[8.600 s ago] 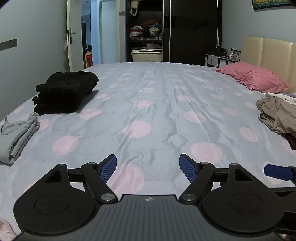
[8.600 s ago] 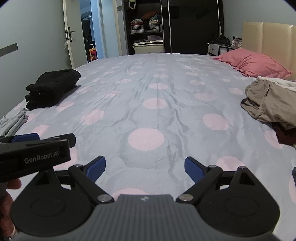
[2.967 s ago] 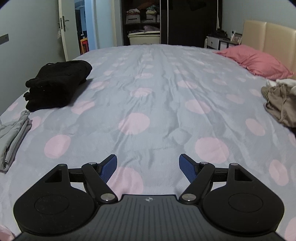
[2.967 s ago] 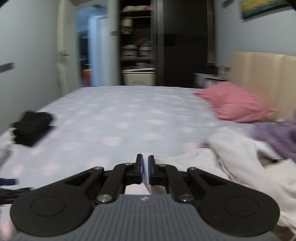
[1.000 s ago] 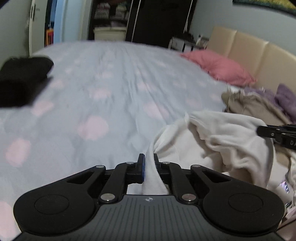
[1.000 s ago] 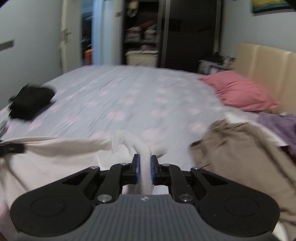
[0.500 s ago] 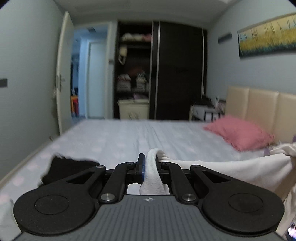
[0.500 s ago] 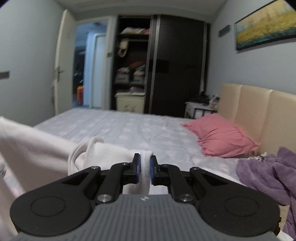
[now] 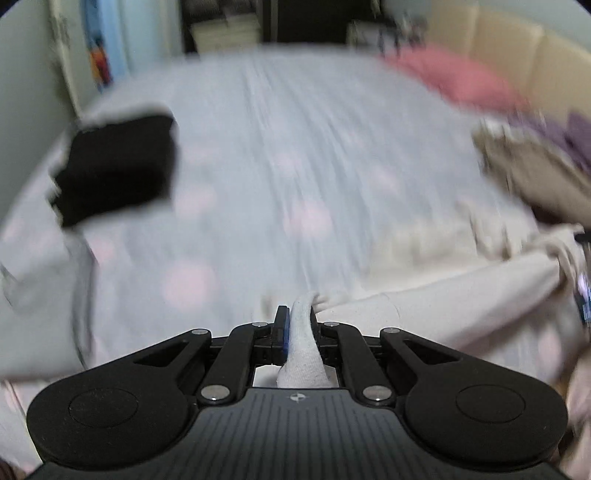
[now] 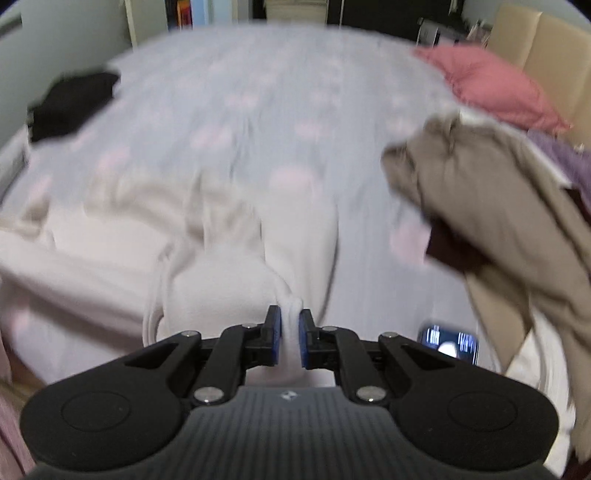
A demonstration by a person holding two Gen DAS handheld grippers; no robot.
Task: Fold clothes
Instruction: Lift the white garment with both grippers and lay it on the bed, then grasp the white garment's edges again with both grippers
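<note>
While both claws stay off the bed (image 9: pixel 258 147), my left claw (image 9: pixel 297 325) and right claw (image 10: pixel 290 328) each pinch the cream garment (image 10: pixel 110 258), draped near the tan clothes pile (image 10: pixel 498 192). I judge this the spreading step; next, lay it flat.

Bedroom: bed (image 10: pixel 258 92), pillow (image 10: pixel 495 88), wardrobe (image 10: pixel 369 11).

The cream garment (image 10: pixel 110 258) lies rumpled across the spotted bedspread (image 10: pixel 258 92) — both ends pinched up.
</note>
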